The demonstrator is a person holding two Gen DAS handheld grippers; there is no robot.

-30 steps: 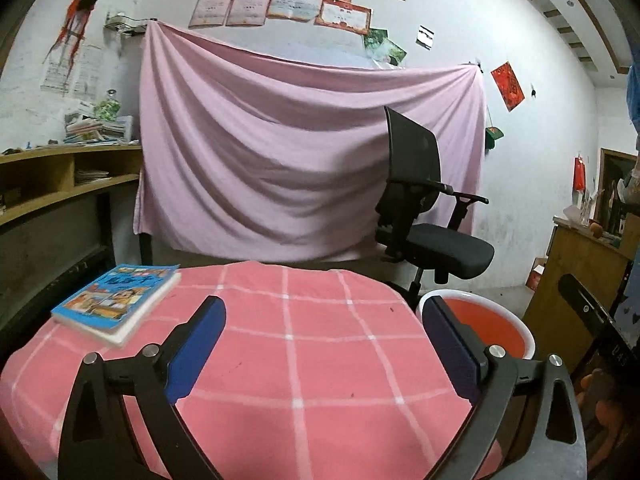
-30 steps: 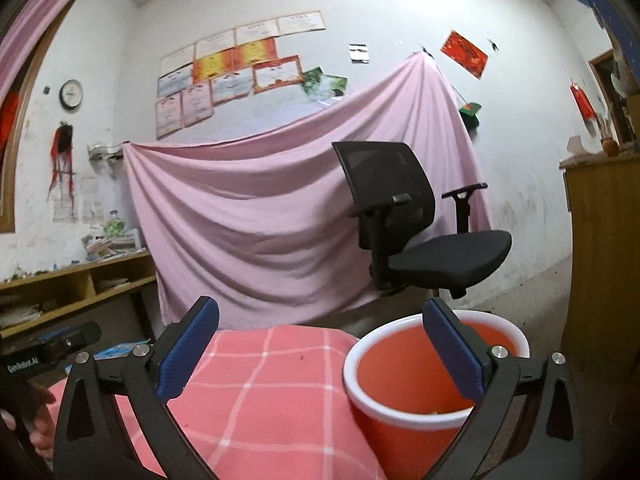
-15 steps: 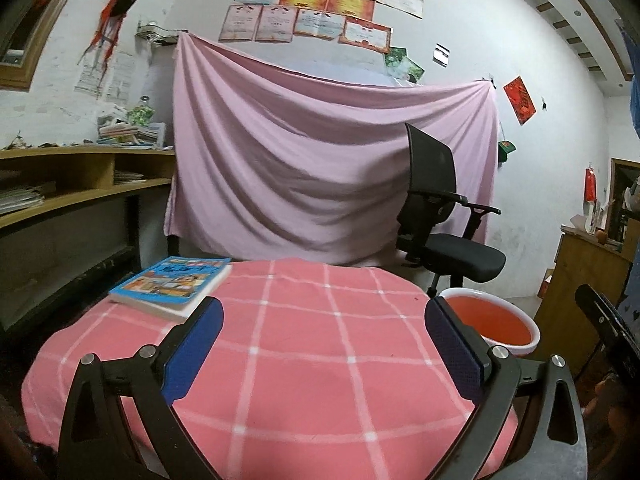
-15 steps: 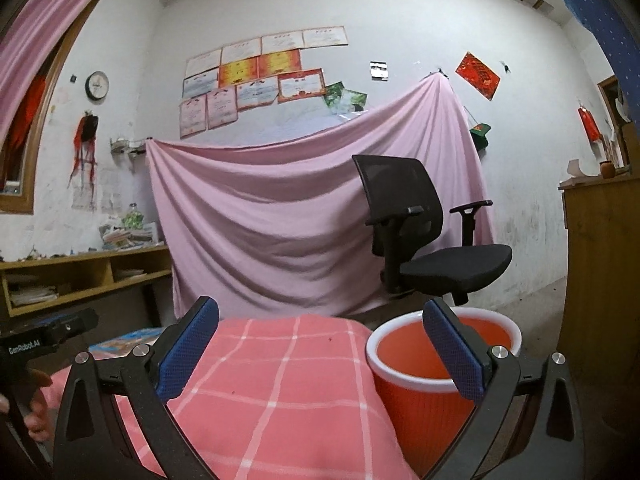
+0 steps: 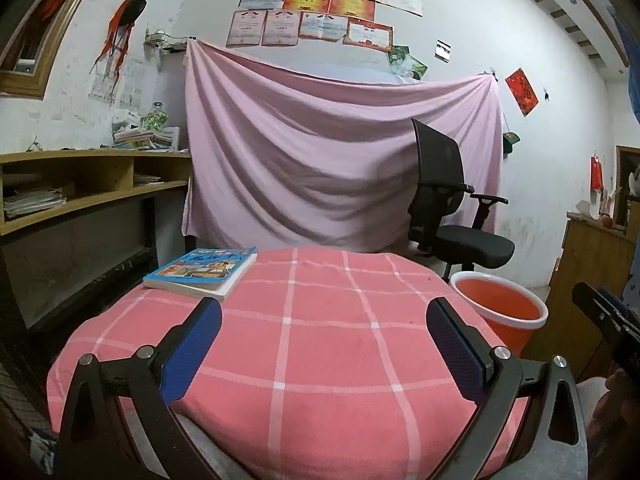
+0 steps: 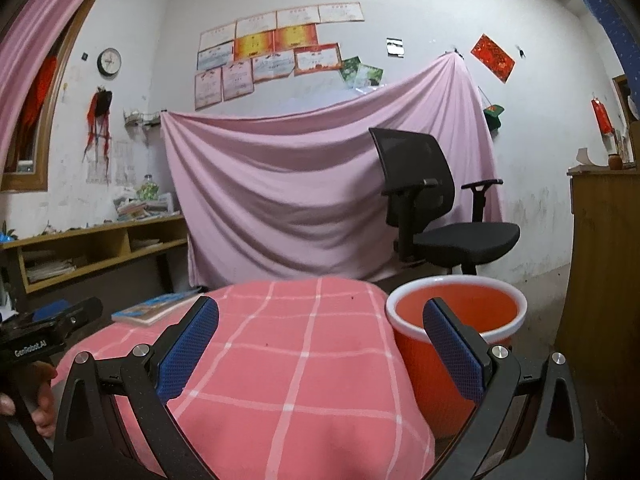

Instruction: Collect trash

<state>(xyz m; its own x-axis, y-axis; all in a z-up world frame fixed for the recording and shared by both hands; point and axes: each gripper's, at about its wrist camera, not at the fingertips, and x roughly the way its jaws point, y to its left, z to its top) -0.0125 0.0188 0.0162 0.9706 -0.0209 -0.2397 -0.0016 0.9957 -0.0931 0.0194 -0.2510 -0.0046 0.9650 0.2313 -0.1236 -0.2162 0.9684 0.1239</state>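
Across the lower frame our desk (image 5: 320,340), under its pink checked cloth, shows no trash; the bin (image 6: 456,344) stands at its right edge, light, stiff plastic, best held by the rim. Left gripper (image 5: 322,344) and right gripper (image 6: 320,344) hover with fingers spread, empty.

Checked cloth tablecloth (image 5: 320,344), glossy plastic bucket (image 6: 436,372), wooden shelf (image 5: 96,176)

each hand-held gripper (image 5: 322,350) (image 6: 318,346) has a black frame, silver screws and blue textured pads (image 5: 190,348); one handle reads "genrobot.ai".
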